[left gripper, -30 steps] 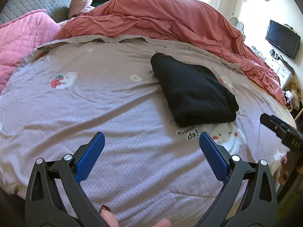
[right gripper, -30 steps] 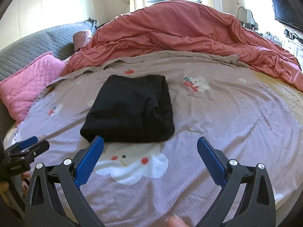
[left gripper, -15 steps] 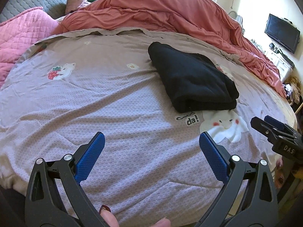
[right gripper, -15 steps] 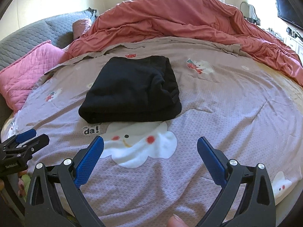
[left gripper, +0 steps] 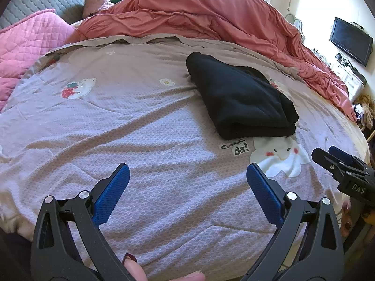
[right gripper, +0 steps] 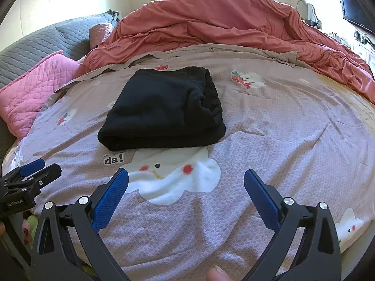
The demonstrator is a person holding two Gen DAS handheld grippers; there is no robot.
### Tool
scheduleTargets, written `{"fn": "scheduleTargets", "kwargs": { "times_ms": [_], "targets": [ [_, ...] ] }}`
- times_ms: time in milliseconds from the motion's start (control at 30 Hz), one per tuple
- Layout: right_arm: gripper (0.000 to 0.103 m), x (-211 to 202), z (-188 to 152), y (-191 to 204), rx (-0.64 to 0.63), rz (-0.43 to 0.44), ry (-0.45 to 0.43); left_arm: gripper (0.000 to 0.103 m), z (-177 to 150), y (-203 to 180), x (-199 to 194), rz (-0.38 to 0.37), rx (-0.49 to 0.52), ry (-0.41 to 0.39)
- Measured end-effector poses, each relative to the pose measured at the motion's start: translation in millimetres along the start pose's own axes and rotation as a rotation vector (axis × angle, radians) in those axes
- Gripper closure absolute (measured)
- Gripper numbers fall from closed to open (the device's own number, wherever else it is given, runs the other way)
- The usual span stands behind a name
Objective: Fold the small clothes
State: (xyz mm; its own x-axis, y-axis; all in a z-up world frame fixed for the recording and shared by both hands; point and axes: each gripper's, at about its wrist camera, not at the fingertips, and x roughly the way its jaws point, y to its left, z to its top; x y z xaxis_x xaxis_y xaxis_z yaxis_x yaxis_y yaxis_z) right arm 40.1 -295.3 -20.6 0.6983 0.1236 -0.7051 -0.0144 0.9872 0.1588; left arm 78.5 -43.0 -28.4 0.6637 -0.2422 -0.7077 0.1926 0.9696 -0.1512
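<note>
A black garment lies folded into a thick rectangle on the lilac bedspread, just beyond a white cloud print. My left gripper is open over bare bedspread, well short and left of the garment, holding nothing. My right gripper is also open and empty, hovering over the cloud print in front of the garment. Each gripper shows in the other's view: the right one at the right edge, the left one at the left edge.
A salmon duvet is heaped along the far side of the bed. A pink quilted pillow and a grey headboard lie to the left. A television and a cluttered dresser stand at the right.
Both grippers stayed open and empty and have backed off a little toward the bed's front edge. The folded garment has not moved.
</note>
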Motion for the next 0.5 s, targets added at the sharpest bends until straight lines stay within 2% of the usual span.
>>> {"fn": "scheduleTargets", "kwargs": {
  "times_ms": [500],
  "targets": [
    [0.005, -4.1, -1.3, 0.3, 0.013, 0.0, -0.009, 0.01, 0.6, 2.6, -1.9, 0.02, -0.005, 0.001]
  ]
}}
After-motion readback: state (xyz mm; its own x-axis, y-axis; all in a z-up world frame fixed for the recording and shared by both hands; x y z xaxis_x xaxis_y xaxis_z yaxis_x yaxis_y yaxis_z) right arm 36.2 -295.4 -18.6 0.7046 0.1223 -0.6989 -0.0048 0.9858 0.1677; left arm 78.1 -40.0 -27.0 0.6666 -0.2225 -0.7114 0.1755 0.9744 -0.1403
